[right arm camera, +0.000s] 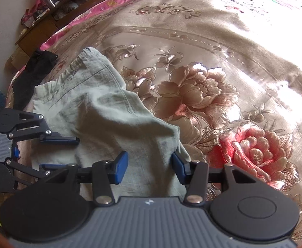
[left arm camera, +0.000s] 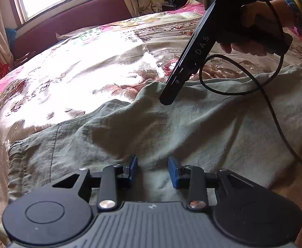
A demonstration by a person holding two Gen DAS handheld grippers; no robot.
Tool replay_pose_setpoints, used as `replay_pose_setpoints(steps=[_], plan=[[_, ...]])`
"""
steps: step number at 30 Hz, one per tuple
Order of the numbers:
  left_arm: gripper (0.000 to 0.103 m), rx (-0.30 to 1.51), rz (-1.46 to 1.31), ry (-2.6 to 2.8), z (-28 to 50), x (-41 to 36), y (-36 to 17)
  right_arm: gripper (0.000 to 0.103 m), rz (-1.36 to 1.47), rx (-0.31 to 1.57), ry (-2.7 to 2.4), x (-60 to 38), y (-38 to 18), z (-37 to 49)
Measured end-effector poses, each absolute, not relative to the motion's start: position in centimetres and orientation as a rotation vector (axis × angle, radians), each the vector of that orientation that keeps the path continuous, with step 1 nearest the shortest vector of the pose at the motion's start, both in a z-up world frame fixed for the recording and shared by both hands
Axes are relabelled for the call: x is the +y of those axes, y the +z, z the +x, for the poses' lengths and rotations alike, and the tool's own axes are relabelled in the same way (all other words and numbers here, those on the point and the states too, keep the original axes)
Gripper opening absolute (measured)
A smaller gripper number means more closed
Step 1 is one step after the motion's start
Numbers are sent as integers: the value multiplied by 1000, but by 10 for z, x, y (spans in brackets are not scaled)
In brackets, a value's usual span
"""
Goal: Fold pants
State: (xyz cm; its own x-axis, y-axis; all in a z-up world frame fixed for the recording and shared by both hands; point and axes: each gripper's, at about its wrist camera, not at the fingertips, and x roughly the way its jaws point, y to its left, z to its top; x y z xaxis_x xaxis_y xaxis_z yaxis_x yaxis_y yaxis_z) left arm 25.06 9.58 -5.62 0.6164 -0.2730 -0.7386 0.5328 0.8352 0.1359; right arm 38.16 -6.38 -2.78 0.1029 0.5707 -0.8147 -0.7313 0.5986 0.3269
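Pants [left arm camera: 171, 124] lie crumpled along the near side of the floral bedspread [right arm camera: 223, 51], whose far expanse is bare. Left gripper [left arm camera: 153, 170] and right gripper [right arm camera: 150, 166] hover above the pants, fingers spread.

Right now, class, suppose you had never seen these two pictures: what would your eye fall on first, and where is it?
First, the shiny floral bedspread, with big bronze and red flowers covering the bed. On it lie the crumpled grey-green pants, their gathered waistband at the far end in the right wrist view. Both the left gripper and the right gripper hover open over the cloth, blue-padded fingers apart.
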Motion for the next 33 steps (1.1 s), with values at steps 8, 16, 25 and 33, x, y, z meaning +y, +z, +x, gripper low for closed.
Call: replay_pose_setpoints(steps=[8, 16, 25, 33], plan=[[49, 777, 366, -478, 250, 96, -55, 40, -129, 1175, 951, -58, -44, 397], [50, 778, 395, -483, 251, 93, -59, 3, 313, 1149, 819, -90, -39, 429], [50, 743, 448, -528, 234, 62, -40, 10, 296, 1138, 430, -227, 9, 338], [50, 693, 438, -753, 211, -47, -34, 20, 580, 1091, -160, -392, 16, 163]])
